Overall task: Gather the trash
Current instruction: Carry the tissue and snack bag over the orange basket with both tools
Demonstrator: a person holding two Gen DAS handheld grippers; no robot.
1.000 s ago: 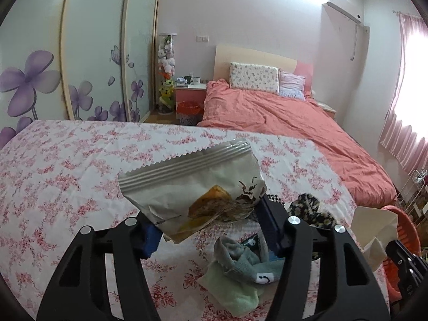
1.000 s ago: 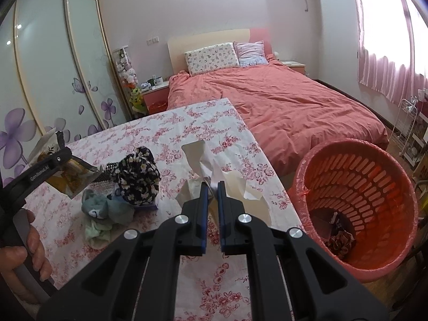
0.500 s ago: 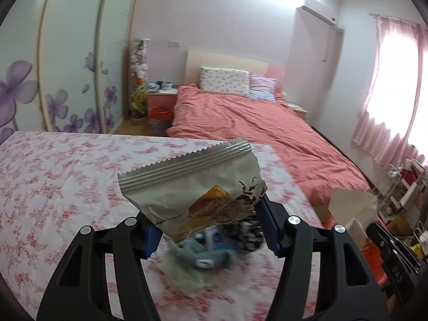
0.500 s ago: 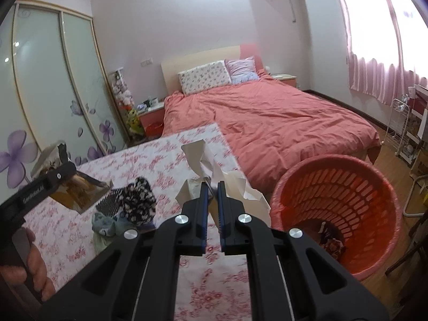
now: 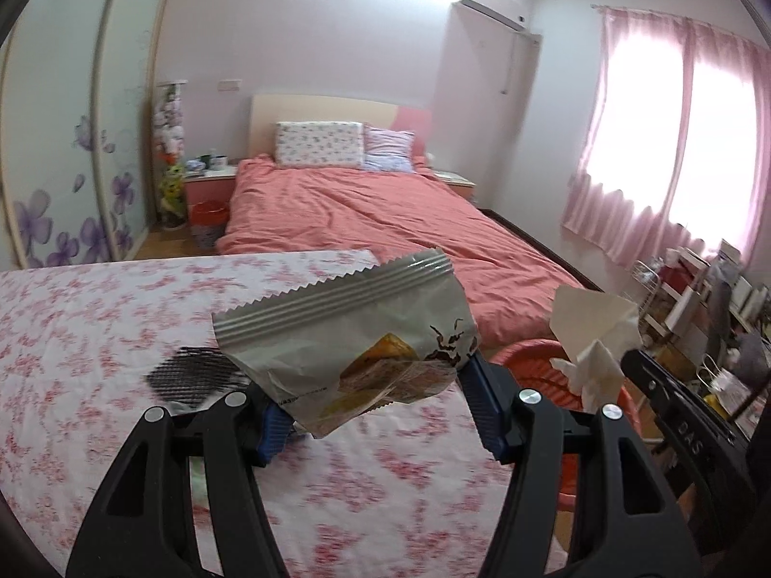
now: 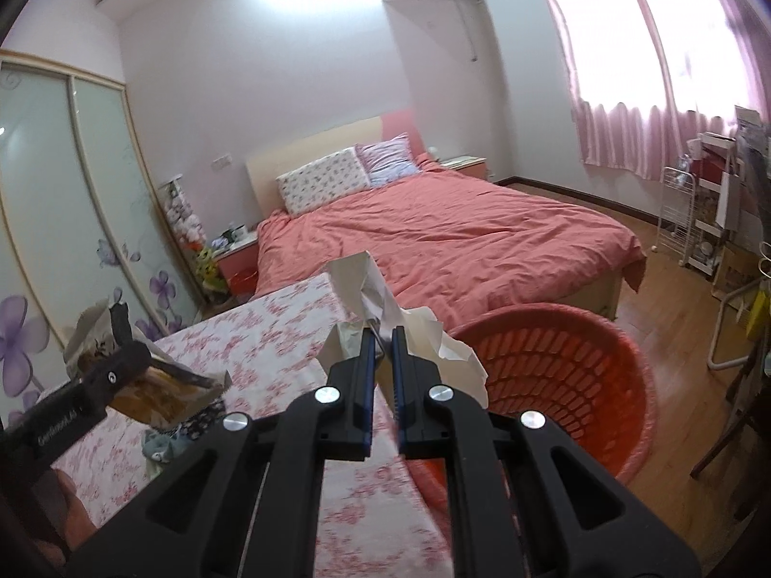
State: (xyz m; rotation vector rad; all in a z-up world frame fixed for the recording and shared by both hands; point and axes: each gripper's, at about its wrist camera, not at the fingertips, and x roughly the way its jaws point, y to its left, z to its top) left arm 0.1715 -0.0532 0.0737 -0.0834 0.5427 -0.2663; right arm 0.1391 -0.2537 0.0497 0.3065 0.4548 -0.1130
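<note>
While angled downward, left tongs clamp a wrapper; right tongs pinch tissue.

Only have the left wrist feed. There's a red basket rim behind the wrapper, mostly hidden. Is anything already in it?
Observer: From the right wrist view the red basket is open-topped and visible well down its slatted wall, but its bottom is cut off by the right gripper. Contents can't be told.
Operator: Is the right gripper really clamped on that tissue?
Observer: Yes, it is shut on the white tissue, which sticks out above and to the side.
Operator: Where's my wrapper relative to the basket?
Observer: The snack wrapper in the left gripper sits over the floral tablecloth, well left of the basket.
</note>
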